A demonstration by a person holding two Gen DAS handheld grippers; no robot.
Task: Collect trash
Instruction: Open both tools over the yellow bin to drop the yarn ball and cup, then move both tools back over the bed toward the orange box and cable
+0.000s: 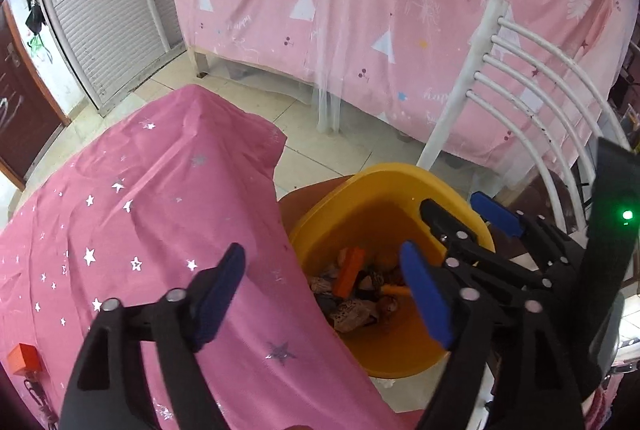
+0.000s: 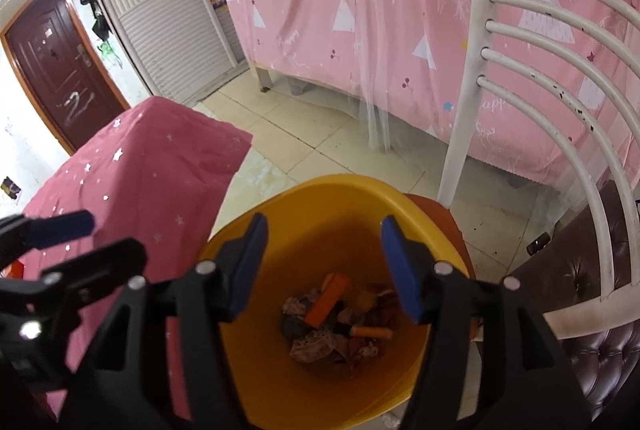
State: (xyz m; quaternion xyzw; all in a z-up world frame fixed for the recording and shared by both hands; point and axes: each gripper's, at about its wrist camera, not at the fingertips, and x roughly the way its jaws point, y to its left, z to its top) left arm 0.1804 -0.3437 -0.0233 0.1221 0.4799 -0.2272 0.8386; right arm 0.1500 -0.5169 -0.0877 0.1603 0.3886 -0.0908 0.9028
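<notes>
A yellow bin (image 2: 340, 185) stands below both grippers, beside a table. In it lie an orange block (image 2: 328, 300), a small orange tube (image 2: 372, 332) and crumpled wrappers (image 2: 316, 346). My right gripper (image 2: 324, 266) hangs open right over the bin's mouth with nothing between its blue pads. My left gripper (image 1: 324, 294) is open too and holds nothing. One of its fingers is over the pink cloth and the other is over the bin (image 1: 400, 189). The left wrist view also shows the orange block (image 1: 350, 272) and the right gripper (image 1: 468, 218) over the bin's far side.
A pink star-print cloth (image 1: 140, 230) covers the table left of the bin, with a small orange box (image 1: 24, 358) at its near left. A white slatted chair back (image 2: 520, 69) rises on the right above a dark tufted seat (image 2: 600, 350). A pink curtain (image 1: 360, 9) hangs behind.
</notes>
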